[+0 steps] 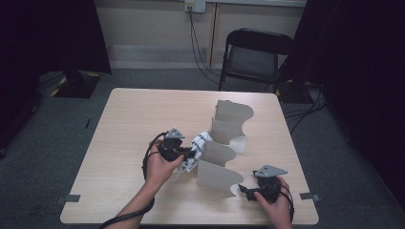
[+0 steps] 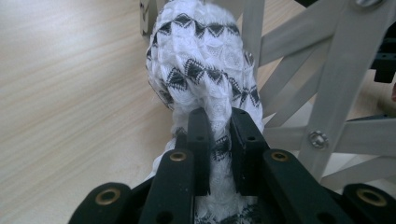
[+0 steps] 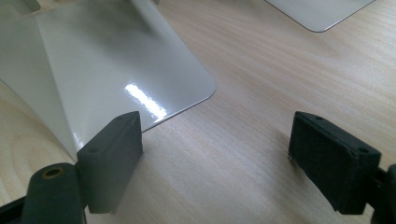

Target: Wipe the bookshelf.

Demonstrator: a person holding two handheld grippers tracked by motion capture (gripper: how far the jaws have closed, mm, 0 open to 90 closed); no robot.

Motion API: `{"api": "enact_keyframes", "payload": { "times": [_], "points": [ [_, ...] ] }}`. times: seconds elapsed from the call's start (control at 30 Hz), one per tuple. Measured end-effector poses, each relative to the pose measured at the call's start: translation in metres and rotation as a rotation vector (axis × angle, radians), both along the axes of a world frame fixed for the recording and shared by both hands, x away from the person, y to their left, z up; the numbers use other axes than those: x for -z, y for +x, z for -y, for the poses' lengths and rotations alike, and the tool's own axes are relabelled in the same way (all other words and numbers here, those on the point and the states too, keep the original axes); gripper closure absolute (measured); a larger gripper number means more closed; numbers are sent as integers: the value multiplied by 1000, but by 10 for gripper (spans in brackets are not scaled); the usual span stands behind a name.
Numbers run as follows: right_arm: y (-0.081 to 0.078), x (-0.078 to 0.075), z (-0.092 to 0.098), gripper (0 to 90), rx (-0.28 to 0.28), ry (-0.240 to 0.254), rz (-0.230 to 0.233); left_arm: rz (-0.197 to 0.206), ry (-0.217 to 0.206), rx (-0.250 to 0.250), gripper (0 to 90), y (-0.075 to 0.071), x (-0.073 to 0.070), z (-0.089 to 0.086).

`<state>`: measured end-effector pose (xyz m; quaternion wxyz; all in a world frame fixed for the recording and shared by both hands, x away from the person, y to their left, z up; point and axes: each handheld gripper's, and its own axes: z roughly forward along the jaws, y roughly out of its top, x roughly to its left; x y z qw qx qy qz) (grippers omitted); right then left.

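Note:
A white cloth with black zigzag marks (image 1: 199, 144) (image 2: 205, 70) lies bunched against a grey folding rack (image 1: 224, 143) (image 2: 327, 93) in the middle of the wooden table (image 1: 143, 119). My left gripper (image 1: 188, 153) (image 2: 218, 140) is shut on the cloth's near end, its jaws pinching the fabric. My right gripper (image 1: 242, 190) (image 3: 215, 154) rests low near the table's front right, open, with bare wood between its jaws. A glossy grey base plate of the rack (image 3: 116, 79) lies just beyond its left jaw.
A black folding chair (image 1: 253, 55) stands behind the table's far edge. Cables (image 1: 198, 47) run down from a wall socket. Black curtains hang at both sides. Tape marks (image 1: 308, 196) sit at the table's front corners.

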<state>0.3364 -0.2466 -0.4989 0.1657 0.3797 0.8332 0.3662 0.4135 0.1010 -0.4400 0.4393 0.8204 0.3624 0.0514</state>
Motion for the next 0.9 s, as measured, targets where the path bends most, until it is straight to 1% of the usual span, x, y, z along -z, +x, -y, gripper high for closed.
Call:
{"api": "enact_keyframes", "payload": {
  "times": [0.13,0.27,0.33,0.57,0.73,0.9],
  "points": [
    [0,0,0,165,0,0,0,-6,-1,-9,798,0,3,1],
    [0,0,0,166,0,0,0,0,13,-11,798,1,-1,-1],
    [0,0,0,166,0,0,0,10,20,-12,798,1,-8,-3],
    [0,0,0,165,0,0,0,41,20,-9,799,1,-34,-7],
    [0,0,0,165,0,0,0,52,11,-11,799,2,-50,-8],
    [0,0,0,166,0,-1,0,75,8,-14,799,3,-71,-10]
  ]
}}
